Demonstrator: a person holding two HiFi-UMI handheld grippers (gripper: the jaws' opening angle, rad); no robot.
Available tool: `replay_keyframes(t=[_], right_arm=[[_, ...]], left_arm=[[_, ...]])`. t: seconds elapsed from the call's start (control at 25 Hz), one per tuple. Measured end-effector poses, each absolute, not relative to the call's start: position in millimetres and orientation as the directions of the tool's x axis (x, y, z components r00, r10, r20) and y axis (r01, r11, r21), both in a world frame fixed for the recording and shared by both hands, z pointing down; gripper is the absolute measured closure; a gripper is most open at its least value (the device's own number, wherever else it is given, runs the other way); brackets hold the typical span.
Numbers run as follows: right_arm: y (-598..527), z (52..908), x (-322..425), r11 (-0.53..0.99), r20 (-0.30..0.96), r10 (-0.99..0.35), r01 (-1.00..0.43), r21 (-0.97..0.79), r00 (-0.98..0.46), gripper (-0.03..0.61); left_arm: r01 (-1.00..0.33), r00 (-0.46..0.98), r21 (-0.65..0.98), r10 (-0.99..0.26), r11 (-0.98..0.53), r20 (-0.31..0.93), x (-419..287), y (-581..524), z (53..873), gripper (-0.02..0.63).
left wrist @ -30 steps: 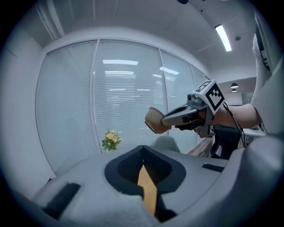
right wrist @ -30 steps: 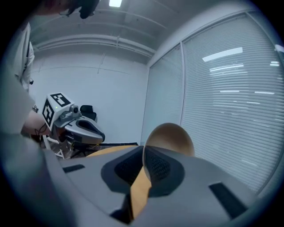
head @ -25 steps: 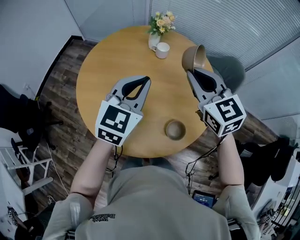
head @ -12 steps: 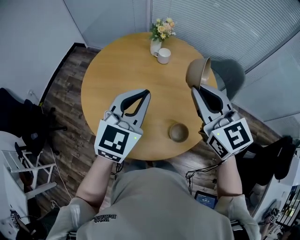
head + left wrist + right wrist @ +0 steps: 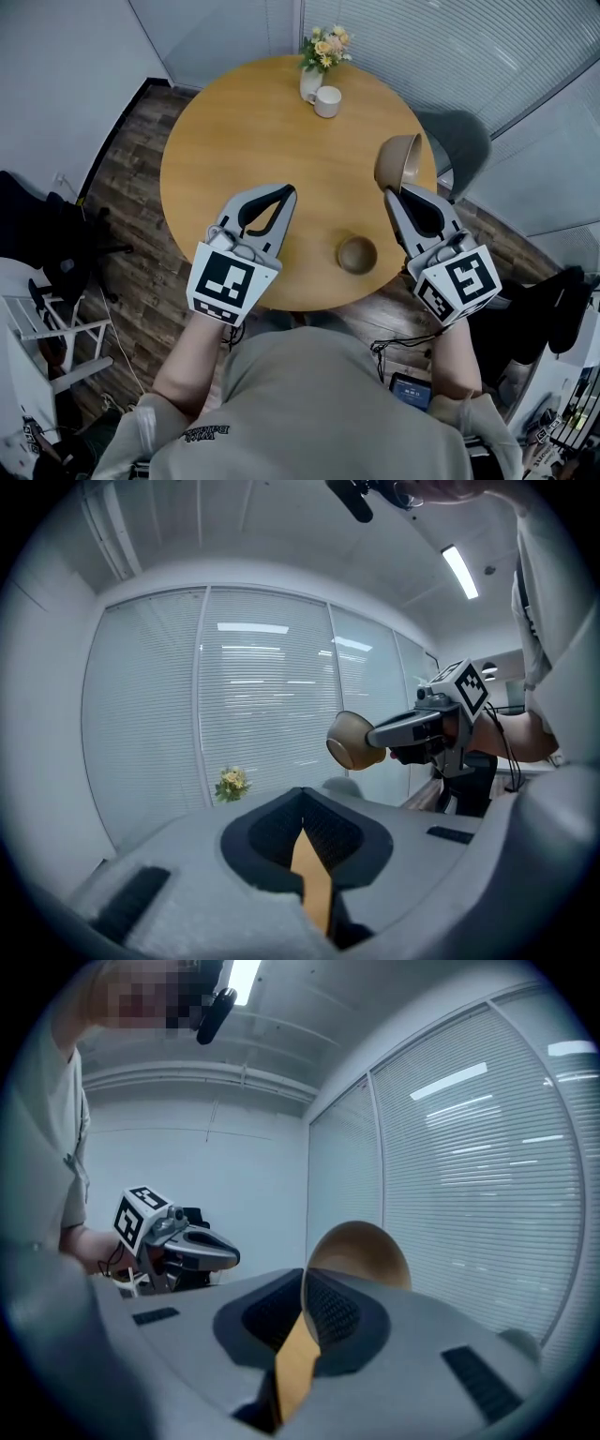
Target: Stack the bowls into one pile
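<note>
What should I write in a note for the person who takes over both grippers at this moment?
Right gripper: shut on the rim of the held bowl, which is tilted in the air near the right side of the table.
Left gripper: shut, empty, above the table.
Second bowl: upright on the table near its front edge, between the grippers.
Done: one bowl lifted.
Left: bring the two bowls into one pile.
</note>
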State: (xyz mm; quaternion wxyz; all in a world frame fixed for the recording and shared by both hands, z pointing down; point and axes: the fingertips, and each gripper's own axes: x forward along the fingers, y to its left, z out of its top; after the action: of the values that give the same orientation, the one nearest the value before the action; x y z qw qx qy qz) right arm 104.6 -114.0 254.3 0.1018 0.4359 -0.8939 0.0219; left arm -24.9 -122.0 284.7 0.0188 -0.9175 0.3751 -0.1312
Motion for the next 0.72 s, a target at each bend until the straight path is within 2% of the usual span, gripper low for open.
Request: replay_keyframes(t=[0.16,0.72], right_arm=[[-111.6,262.2,103.7,0.619,0.231,-0.778,-0.776,0.122,-0.584,0.543],[-107.6,326.4,101.3,0.664,0.400,-0.708,-0.742,0.095,-0.583,0.543]], left_arm=[[-0.682,0.683,-0.124,-0.689,-0.720,0.243,-23.9,-123.3,292.2,0.592],[-0.637,0.698,-0.105,-0.629,-0.764,0.342,-5.0,-126.5,333.0,0.594]])
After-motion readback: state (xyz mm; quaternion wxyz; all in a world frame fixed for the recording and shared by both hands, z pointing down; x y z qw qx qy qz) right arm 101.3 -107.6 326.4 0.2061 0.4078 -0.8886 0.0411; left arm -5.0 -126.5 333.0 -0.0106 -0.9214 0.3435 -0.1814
